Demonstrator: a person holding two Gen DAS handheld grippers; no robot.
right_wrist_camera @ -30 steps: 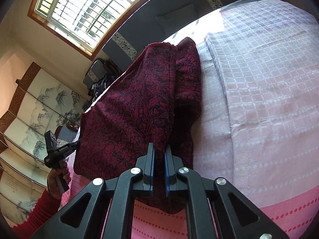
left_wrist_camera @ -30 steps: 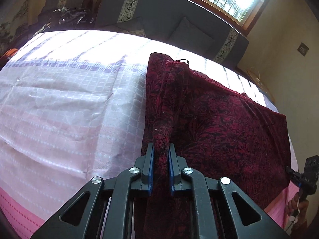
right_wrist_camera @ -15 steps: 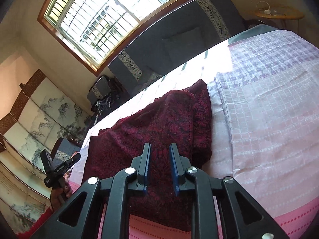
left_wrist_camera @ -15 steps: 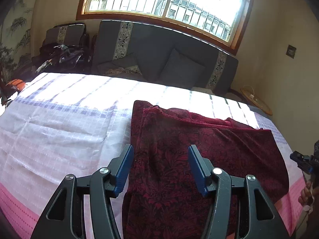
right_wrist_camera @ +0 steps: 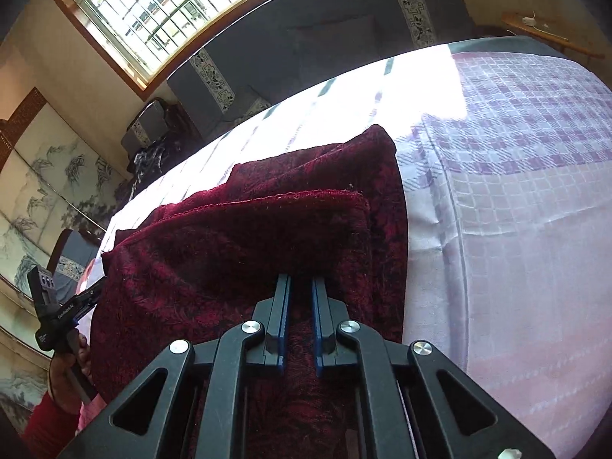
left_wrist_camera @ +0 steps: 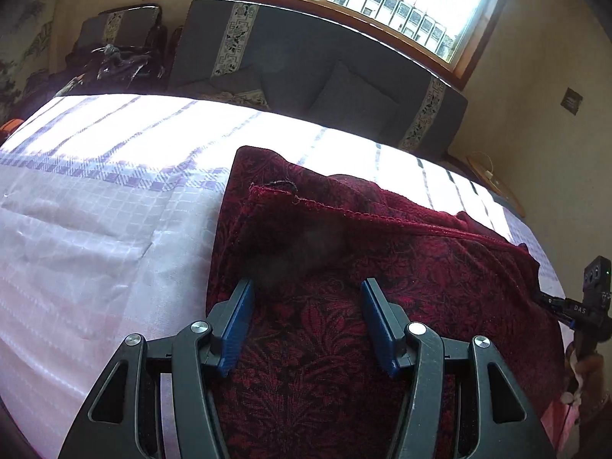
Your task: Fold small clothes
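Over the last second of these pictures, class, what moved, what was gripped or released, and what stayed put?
Both grippers let go of the dark red cloth. The left gripper opened wide; the right gripper parted only slightly, nothing between its fingers. The lifted edge dropped, so the cloth now lies folded flat on the checked bedsheet. Unchanged: the bedsheet, the grey sofa and the window.

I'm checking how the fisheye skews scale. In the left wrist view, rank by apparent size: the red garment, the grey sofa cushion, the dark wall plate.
1. red garment, though nearness inflates it
2. grey sofa cushion
3. dark wall plate
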